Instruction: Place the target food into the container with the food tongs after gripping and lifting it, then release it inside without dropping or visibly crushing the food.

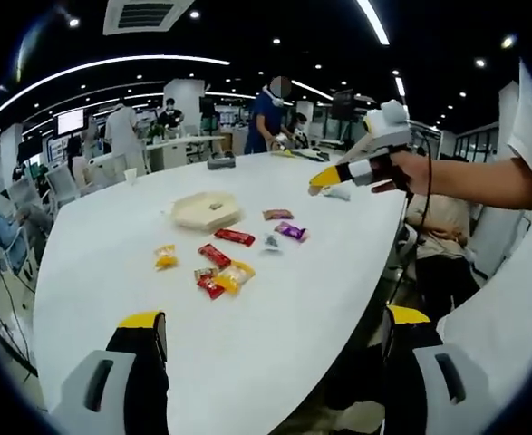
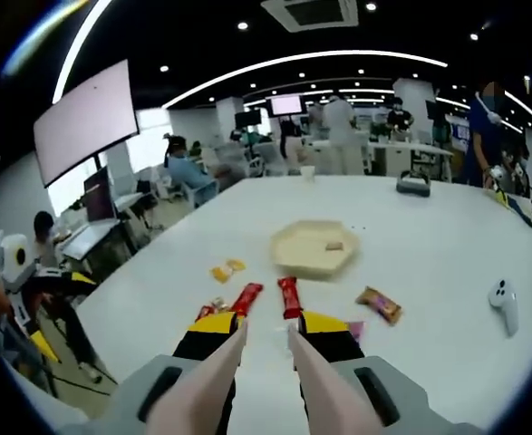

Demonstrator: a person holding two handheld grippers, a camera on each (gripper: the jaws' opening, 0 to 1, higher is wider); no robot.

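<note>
Tongs sit pinched in our right gripper, above the red snack bar. Our left gripper hangs wide, holding nothing. We should lower the tips astride it, squeeze gently, then carry it to the tray.

A white game controller lies on the white table, near its right side. At the table's far end sit a dark box and a paper cup. Beyond the table people stand at benches, one in blue. Left of the table hangs a big wall screen
</note>
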